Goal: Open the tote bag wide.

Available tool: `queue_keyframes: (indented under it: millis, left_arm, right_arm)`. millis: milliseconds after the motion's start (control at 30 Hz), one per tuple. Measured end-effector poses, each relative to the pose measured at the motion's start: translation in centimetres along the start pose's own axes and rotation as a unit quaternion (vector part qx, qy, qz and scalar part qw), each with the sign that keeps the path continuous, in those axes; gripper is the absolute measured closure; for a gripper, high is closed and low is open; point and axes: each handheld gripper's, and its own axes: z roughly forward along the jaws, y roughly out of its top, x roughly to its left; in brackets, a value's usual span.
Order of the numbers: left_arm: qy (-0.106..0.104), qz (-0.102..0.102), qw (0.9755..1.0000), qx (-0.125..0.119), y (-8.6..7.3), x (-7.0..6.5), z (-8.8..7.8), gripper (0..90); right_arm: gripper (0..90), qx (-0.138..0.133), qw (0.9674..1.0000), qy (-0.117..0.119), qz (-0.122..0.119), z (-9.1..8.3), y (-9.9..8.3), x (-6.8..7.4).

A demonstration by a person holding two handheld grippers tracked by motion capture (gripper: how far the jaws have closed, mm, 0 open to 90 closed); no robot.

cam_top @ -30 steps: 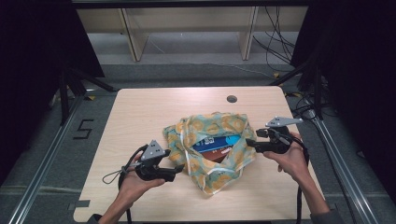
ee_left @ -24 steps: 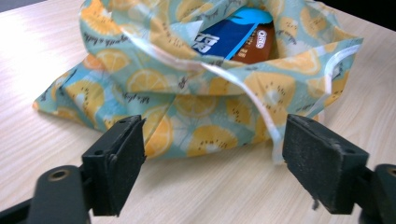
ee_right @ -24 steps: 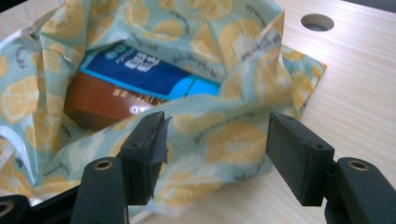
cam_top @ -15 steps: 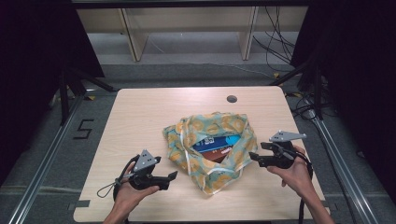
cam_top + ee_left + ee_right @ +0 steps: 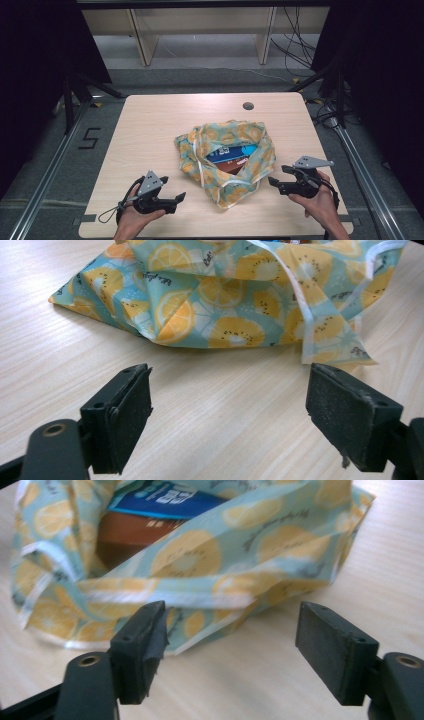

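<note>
Wood table w/ hole; shelf legs behind.

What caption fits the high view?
Two open handheld grippers, left and right, flank a citrus-print cloth bag on a wooden table.

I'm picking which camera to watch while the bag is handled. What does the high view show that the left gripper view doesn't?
High view: the fruit-print bag lies open, with a blue packet and a brown item inside, and the right gripper at its right side. Left gripper view: the left gripper close up, jaws open with bare table between them, and the bag's folded side. Both: the bag, the wooden table and the left gripper.
</note>
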Motion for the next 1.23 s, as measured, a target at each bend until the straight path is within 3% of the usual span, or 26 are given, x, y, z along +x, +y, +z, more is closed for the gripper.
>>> queue_keyframes:
  millis: [67, 100, 167, 233, 267, 300, 367, 400, 500, 533, 567, 633, 800, 833, 900, 933, 967, 1000, 1067, 1167, 1200, 1233]
  left_arm:
    - [0.000, 0.009, 1.0000, 0.001, -0.3, 0.1, -0.2, 16.7]
    - [-0.002, -0.007, 0.9999, -0.012, -0.6, 0.0, -0.2, 16.2]
    - [-0.002, -0.011, 0.9999, -0.013, -1.1, -0.2, -0.2, 14.8]
    - [0.000, -0.001, 1.0000, -0.009, -1.2, -0.2, -0.2, 14.8]
    - [-0.007, -0.017, 0.9998, -0.011, -1.6, -0.6, -0.1, 14.9]
    - [-0.007, -0.017, 0.9998, -0.011, -1.6, -0.6, -0.1, 14.8]
    - [-0.009, -0.006, 0.9999, -0.008, -1.8, -1.3, 0.0, 14.9]
    - [-0.008, 0.003, 0.9999, -0.005, -1.8, -1.5, -0.1, 14.8]
    - [-0.015, 0.014, 0.9998, 0.001, -2.0, -2.5, 0.1, 14.9]
    - [-0.014, 0.024, 0.9996, 0.009, -2.0, -2.5, 0.1, 14.9]
    - [-0.013, 0.030, 0.9993, 0.016, -2.1, -2.6, 0.2, 14.9]
    - [-0.022, 0.033, 0.9989, 0.027, -2.1, -2.5, 0.3, 15.0]
    - [-0.032, 0.018, 0.9991, 0.022, -2.2, -2.6, 0.6, 15.0]
    - [-0.032, 0.025, 0.9989, 0.026, -2.2, -2.5, 0.5, 15.0]
    - [-0.031, 0.019, 0.9991, 0.022, -2.2, -2.6, 0.6, 15.0]
    - [-0.028, 0.034, 0.9985, 0.033, -2.2, -2.4, 0.5, 15.0]
    - [-0.033, 0.032, 0.9984, 0.032, -2.2, -2.4, 0.6, 15.0]
    - [-0.032, 0.033, 0.9984, 0.033, -2.1, -2.4, 0.6, 15.0]
    - [-0.030, 0.020, 0.9990, 0.027, -2.1, -2.5, 0.6, 15.0]
    - [-0.027, 0.022, 0.9991, 0.025, -2.1, -2.2, 0.7, 15.0]
    - [-0.026, 0.013, 0.9991, 0.030, -2.2, -2.0, 0.7, 15.0]
    - [-0.025, 0.010, 0.9992, 0.030, -2.2, -1.8, 0.8, 15.0]
  right_arm:
    - [26.1, -0.005, 0.9998, 0.003, -0.017, -0.4, -0.9, 0.2]
    - [26.0, -0.004, 0.9998, 0.007, -0.018, -0.5, -1.2, 0.3]
    - [23.3, 0.000, 0.9998, 0.017, -0.011, -0.6, -1.7, 0.8]
    - [22.2, 0.004, 0.9997, 0.016, -0.016, -0.7, -1.9, 0.8]
    - [20.5, -0.003, 0.9997, 0.008, -0.023, -0.7, -2.4, 1.1]
    - [20.5, -0.003, 0.9997, 0.008, -0.023, -0.7, -2.4, 1.1]
    - [19.3, 0.007, 0.9998, 0.004, -0.016, -0.9, -3.1, 1.7]
    - [19.3, 0.009, 0.9998, 0.017, -0.007, -0.8, -3.4, 1.9]
    - [20.5, 0.012, 0.9996, 0.015, -0.019, -0.9, -4.2, 1.8]
    - [20.3, 0.024, 0.9997, 0.009, -0.001, -1.1, -4.5, 2.1]
    - [20.4, 0.019, 0.9996, 0.006, -0.019, -1.1, -4.8, 1.8]
    - [21.5, 0.021, 0.9997, 0.000, -0.014, -1.2, -5.4, 1.7]
    - [21.7, 0.028, 0.9994, -0.007, -0.017, -1.9, -5.9, 1.4]
    - [21.8, 0.028, 0.9995, -0.011, -0.010, -2.0, -6.0, 1.5]
    - [22.2, 0.026, 0.9995, -0.009, -0.013, -2.0, -6.0, 1.4]
    - [22.6, 0.027, 0.9996, -0.009, -0.004, -2.0, -6.0, 1.7]
    - [22.7, 0.024, 0.9995, -0.012, -0.019, -2.0, -5.9, 1.5]
    - [22.7, 0.023, 0.9997, -0.008, -0.004, -2.0, -5.9, 1.8]
    - [22.7, 0.029, 0.9994, -0.006, -0.019, -2.1, -5.9, 1.6]
    - [22.7, 0.027, 0.9995, -0.005, -0.017, -2.0, -5.9, 1.5]
    - [22.7, 0.030, 0.9995, -0.004, -0.009, -1.9, -5.9, 1.6]
    - [22.7, 0.030, 0.9992, -0.013, -0.024, -1.9, -5.8, 1.5]
